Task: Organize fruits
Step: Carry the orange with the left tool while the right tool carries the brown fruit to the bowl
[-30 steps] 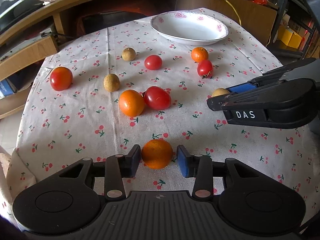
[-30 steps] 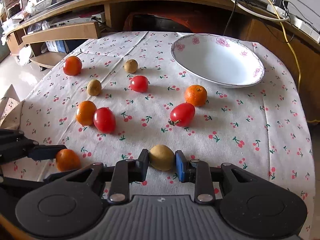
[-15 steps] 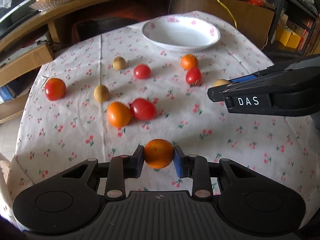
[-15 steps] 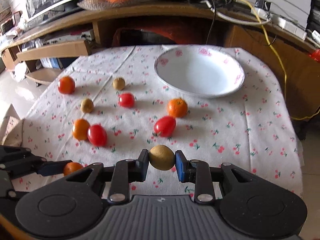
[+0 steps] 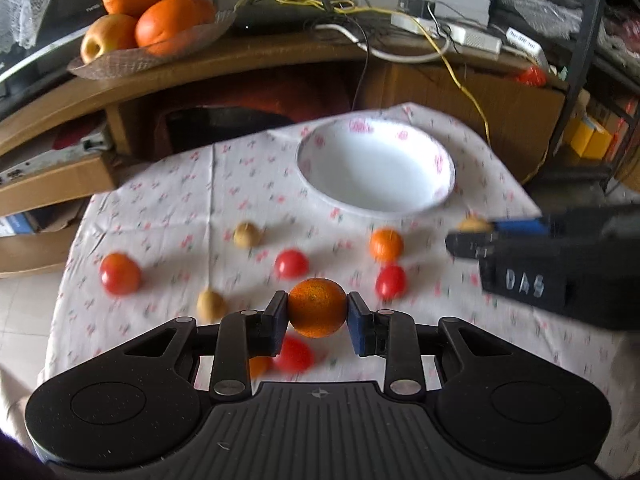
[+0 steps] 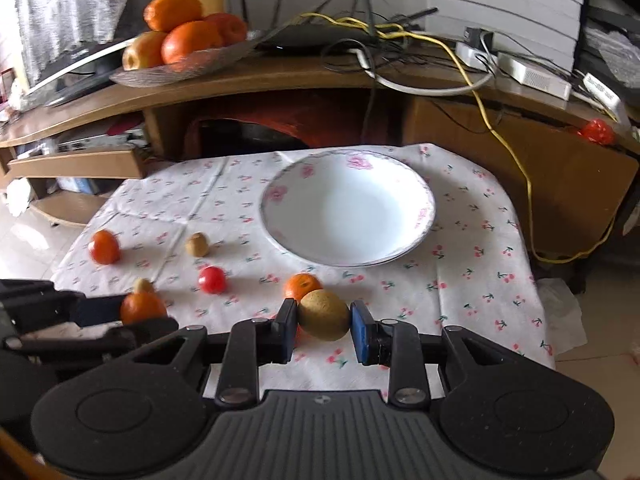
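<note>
- Left hand-held gripper (image 5: 317,314): both pads clamped on a mandarin (image 5: 317,307), held clear above the surface (image 5: 160,216), on the near side of the white floral bowl (image 5: 376,204).
- Right hand-held gripper (image 6: 324,322): pads closed against a kiwi (image 6: 324,314), also lifted off the cloth, near side of the bowl (image 6: 424,216).
- Bowl sits at the far end of the cherry-print tablecloth (image 6: 472,264); nothing in it.
- Loose fruit on the cloth, all nearer than the bowl: a second mandarin (image 5: 385,244) just in front of the bowl's rim, a red tomato (image 5: 391,281) just behind that one on the near side, another tomato (image 5: 291,263) further left.
- Two small brown kiwis (image 5: 246,234) (image 5: 211,304) left of the bowl; a larger tomato (image 5: 119,273) near the cloth's left edge.
- One more tomato (image 5: 295,354) and an orange fruit partly hidden under the left gripper's fingers.
- Left wrist view is motion-blurred; details of the cloth fruit are soft.
- Beyond the bowl, a wooden shelf (image 6: 280,76) carries a dish of oranges and apples (image 6: 188,36) and a tangle of cables.
</note>
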Demonstrator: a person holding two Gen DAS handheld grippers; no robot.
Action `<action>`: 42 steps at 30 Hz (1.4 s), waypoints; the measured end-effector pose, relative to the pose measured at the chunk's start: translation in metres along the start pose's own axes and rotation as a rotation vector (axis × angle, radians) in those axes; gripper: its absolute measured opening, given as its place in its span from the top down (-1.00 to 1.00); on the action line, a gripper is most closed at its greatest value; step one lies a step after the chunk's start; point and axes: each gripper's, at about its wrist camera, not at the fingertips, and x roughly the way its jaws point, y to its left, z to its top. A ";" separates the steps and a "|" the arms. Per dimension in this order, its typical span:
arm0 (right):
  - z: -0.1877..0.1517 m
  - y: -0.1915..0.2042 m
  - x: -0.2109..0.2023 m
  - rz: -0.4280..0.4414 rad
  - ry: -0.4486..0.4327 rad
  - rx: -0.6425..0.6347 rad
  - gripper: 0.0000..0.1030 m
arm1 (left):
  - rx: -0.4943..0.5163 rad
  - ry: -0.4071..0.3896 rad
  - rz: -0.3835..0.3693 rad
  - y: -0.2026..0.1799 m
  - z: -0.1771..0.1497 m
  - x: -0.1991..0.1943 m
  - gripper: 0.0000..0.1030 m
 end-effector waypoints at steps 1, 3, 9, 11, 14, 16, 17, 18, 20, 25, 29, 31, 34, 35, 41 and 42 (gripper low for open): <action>0.002 -0.003 0.004 -0.001 0.004 0.007 0.41 | -0.002 -0.006 -0.003 -0.001 0.006 0.004 0.24; 0.010 -0.007 0.012 -0.007 0.004 0.010 0.41 | -0.004 -0.011 -0.006 -0.002 0.017 0.012 0.24; 0.032 -0.018 0.030 -0.022 -0.020 0.024 0.41 | 0.018 -0.017 -0.012 -0.014 0.048 0.036 0.24; 0.038 -0.027 0.038 -0.027 -0.013 0.048 0.41 | 0.030 -0.018 -0.014 -0.018 0.056 0.044 0.24; 0.044 -0.036 0.049 -0.037 -0.009 0.061 0.41 | 0.039 -0.014 -0.018 -0.022 0.066 0.057 0.24; 0.047 -0.041 0.057 -0.042 -0.003 0.063 0.41 | 0.048 0.004 -0.018 -0.023 0.069 0.066 0.24; 0.049 -0.042 0.060 -0.043 0.002 0.063 0.41 | 0.050 0.008 -0.016 -0.024 0.070 0.070 0.24; 0.049 -0.044 0.064 -0.044 0.005 0.061 0.41 | 0.050 0.013 -0.013 -0.024 0.070 0.075 0.24; 0.051 -0.046 0.071 -0.045 0.010 0.053 0.41 | 0.045 0.027 -0.013 -0.023 0.072 0.083 0.23; 0.053 -0.049 0.088 -0.040 0.031 0.045 0.41 | 0.047 0.051 -0.005 -0.021 0.072 0.101 0.23; 0.053 -0.052 0.096 -0.039 0.044 0.046 0.41 | 0.049 0.050 -0.004 -0.021 0.073 0.107 0.23; 0.054 -0.053 0.098 -0.037 0.042 0.049 0.41 | 0.050 0.049 -0.009 -0.022 0.075 0.109 0.23; 0.054 -0.055 0.102 -0.021 0.048 0.050 0.41 | 0.054 0.045 -0.008 -0.023 0.075 0.110 0.23; 0.054 -0.055 0.103 -0.022 0.047 0.054 0.41 | 0.054 0.045 -0.008 -0.023 0.075 0.110 0.23; 0.055 -0.055 0.105 -0.022 0.047 0.052 0.41 | 0.060 0.043 -0.002 -0.024 0.075 0.111 0.22; 0.055 -0.055 0.105 -0.022 0.047 0.054 0.41 | 0.060 0.044 -0.002 -0.024 0.075 0.111 0.22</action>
